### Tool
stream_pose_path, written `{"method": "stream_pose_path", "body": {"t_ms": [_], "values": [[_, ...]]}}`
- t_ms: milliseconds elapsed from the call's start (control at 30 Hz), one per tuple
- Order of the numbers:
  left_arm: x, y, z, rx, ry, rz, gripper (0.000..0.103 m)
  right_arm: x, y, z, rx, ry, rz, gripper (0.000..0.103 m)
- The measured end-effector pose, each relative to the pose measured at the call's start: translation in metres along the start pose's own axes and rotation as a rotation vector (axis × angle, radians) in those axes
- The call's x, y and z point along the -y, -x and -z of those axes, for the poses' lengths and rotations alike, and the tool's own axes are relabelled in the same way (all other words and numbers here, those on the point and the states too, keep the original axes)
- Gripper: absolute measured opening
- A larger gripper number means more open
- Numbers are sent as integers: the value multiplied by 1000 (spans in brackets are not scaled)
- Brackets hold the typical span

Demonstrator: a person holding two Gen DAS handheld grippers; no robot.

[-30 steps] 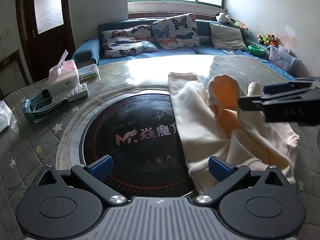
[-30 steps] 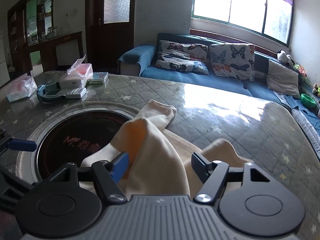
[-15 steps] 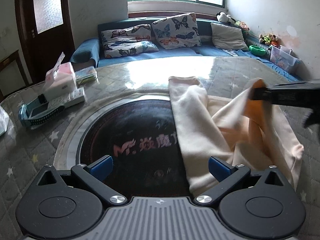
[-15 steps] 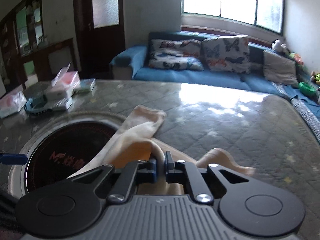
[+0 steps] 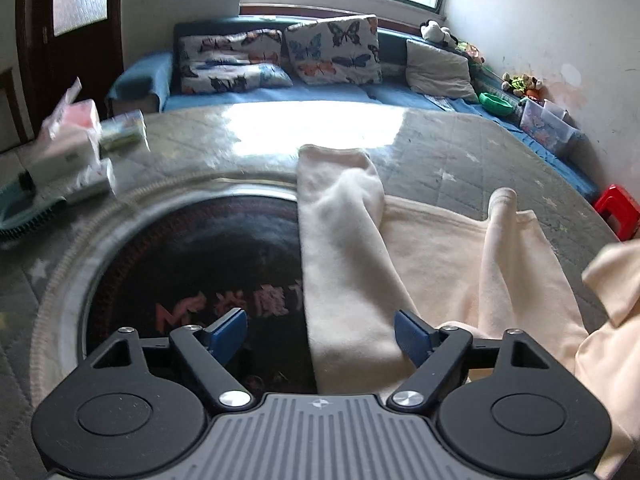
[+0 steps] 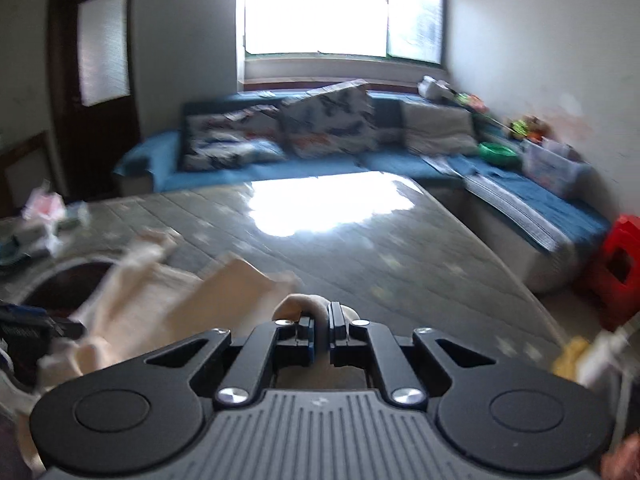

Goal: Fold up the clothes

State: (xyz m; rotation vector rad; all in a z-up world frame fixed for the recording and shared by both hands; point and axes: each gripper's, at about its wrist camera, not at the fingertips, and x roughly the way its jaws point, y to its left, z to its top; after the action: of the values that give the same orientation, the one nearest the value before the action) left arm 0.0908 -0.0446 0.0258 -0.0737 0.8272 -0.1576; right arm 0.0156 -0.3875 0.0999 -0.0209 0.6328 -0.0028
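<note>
1. Behind the quilted table [image 5: 460, 152], a blue sofa [image 5: 280, 96] is seen at 12 o'clock
2. The left gripper [image 5: 320, 334] is closing, its pads not yet pressing the cream garment [image 5: 352, 264] between them
3. The right gripper [image 6: 320, 330] is clenched on a garment fold

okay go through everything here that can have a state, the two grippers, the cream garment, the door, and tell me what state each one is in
Left gripper: fingers apart and closing, garment edge between them, not pinched.
Right gripper: shut on a fold of the garment.
Cream garment: spread on the table, unfolded, one part lifted at the right.
Door: appears closed.
</note>
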Motion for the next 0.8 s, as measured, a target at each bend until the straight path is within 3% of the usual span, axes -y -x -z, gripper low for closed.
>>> {"method": "stream_pose_path", "body": {"t_ms": [100, 300, 500, 567, 800], "values": [[1, -2, 3, -11, 3, 12, 74, 9, 1, 10, -33, 6, 42, 18], [-2, -3, 4, -24, 44, 76, 51, 8, 15, 10, -2, 19, 48, 36], [1, 3, 8, 5, 28, 98, 25, -23, 19, 13, -28, 89, -114, 40], [2, 7, 8, 24, 14, 94, 11, -35, 16, 14, -46, 112, -161, 40], [-6, 25, 13, 65, 32, 56, 8, -87, 7, 22, -106, 243, -297, 40]]}}
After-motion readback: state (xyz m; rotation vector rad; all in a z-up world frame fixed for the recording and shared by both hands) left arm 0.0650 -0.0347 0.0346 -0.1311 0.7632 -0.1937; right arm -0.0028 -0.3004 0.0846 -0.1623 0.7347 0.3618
